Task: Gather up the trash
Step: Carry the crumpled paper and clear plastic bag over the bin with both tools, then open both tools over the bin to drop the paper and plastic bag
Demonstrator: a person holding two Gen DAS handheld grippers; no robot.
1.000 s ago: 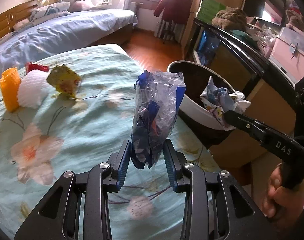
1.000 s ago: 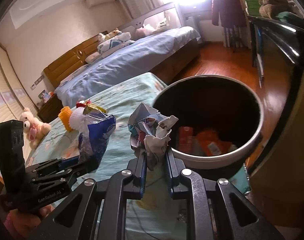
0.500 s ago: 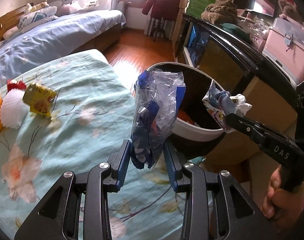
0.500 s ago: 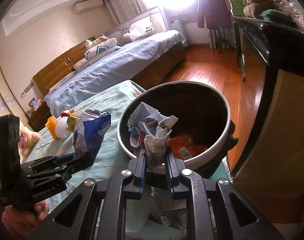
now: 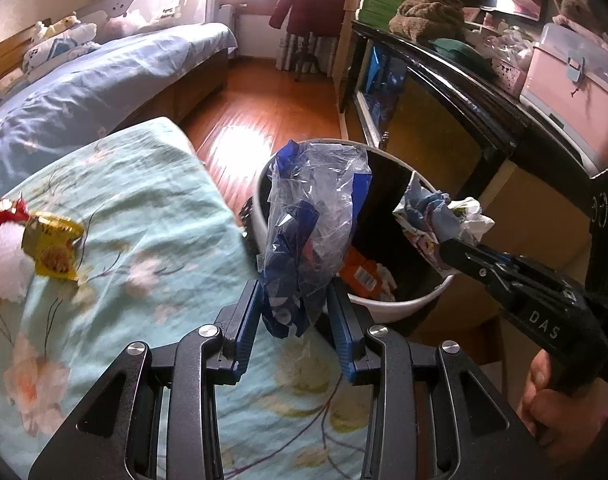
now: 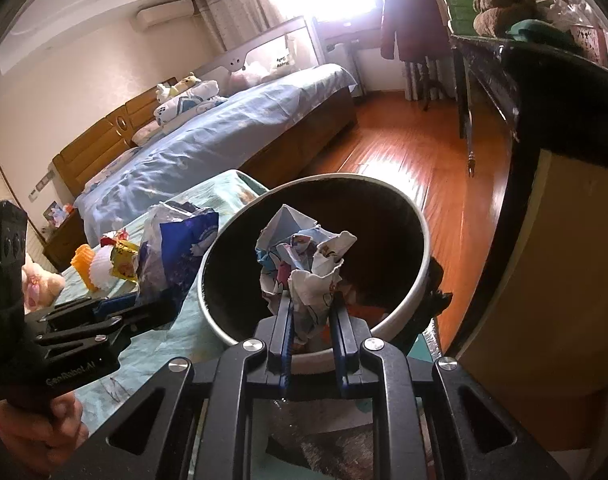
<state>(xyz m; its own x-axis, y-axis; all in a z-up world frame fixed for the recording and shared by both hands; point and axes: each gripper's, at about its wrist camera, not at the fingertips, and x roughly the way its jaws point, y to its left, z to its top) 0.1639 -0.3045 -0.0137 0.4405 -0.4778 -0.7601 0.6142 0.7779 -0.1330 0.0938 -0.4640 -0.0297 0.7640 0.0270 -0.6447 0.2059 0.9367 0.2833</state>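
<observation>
Both tongs, gripping plastic bag (image 5: 311, 236) and crumpled paper (image 6: 304, 268), now reach bin (image 6: 417, 280).

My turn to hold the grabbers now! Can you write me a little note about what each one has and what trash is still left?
Left gripper: shut on the blue plastic bag, over the bed's edge beside the trash bin.
Right gripper: shut on the crumpled paper, over the bin's mouth.
Done: orange wrappers already lie in the bin.
Left: drop both pieces in, then fetch the yellow wrapper, white foam net and red piece lying on the floral bedspread.
</observation>
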